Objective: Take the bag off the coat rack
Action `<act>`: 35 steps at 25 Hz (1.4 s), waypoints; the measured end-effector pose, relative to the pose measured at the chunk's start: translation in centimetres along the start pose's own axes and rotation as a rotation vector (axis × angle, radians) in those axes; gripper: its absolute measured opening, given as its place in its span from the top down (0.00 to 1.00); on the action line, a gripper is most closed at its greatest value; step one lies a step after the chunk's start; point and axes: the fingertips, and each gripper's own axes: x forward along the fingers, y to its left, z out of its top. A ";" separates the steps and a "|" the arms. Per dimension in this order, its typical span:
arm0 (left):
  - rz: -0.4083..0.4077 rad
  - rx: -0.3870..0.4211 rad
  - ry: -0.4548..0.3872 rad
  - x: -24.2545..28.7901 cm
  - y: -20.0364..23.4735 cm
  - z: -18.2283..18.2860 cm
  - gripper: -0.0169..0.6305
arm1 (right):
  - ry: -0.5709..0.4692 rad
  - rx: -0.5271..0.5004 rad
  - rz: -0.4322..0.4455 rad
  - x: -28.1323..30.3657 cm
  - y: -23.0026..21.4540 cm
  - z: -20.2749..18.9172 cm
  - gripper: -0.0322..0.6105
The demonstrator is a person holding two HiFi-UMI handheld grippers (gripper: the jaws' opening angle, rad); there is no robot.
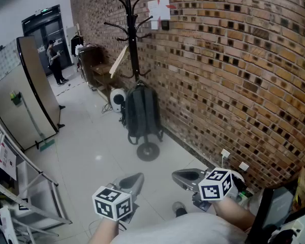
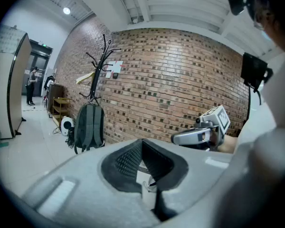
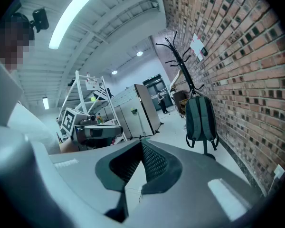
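The left gripper point(image 1: 136, 179) has its jaws pressed fully together with nothing between them. The right gripper point(image 1: 178, 177) is the same: jaws shut tight and empty. The 2 grippers are held side by side, near each other but apart, low over the pale floor point(image 1: 86, 151).

The bag point(image 1: 141, 113), a dark backpack, hangs on the coat rack point(image 1: 130, 29), well ahead of both pairs of jaws and touched by neither. It hangs low against the black pole, its shoulder straps facing the jaws and its bottom just above the rack's round base point(image 1: 148, 151). In the left gripper view the bag lies beyond the jaws and to their left. In the right gripper view it lies beyond them and to their right.

The brick wall point(image 1: 229, 70) runs along the right of both jaws and passes just behind the rack. A white sheet point(image 1: 159, 8) is fixed to it beside the rack's top hooks. Past the bag, farther from the jaws, a round white appliance point(image 1: 117, 98) sits on the floor. Off to the left of the left jaws stands a tall grey panel point(image 1: 38, 85), and far beyond it a person point(image 1: 55, 62) stands near a dark doorway.
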 end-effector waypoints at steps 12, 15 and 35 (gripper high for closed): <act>0.013 -0.003 0.027 9.2 6.2 1.6 0.97 | 0.042 0.025 0.125 5.7 -7.8 2.1 0.95; 0.044 -0.045 0.037 13.4 10.2 2.4 0.97 | 0.058 0.071 0.117 8.4 -13.4 3.5 0.95; 0.141 -0.041 -0.027 30.4 28.0 13.7 0.61 | 0.033 -0.056 0.083 18.1 -35.8 17.8 0.84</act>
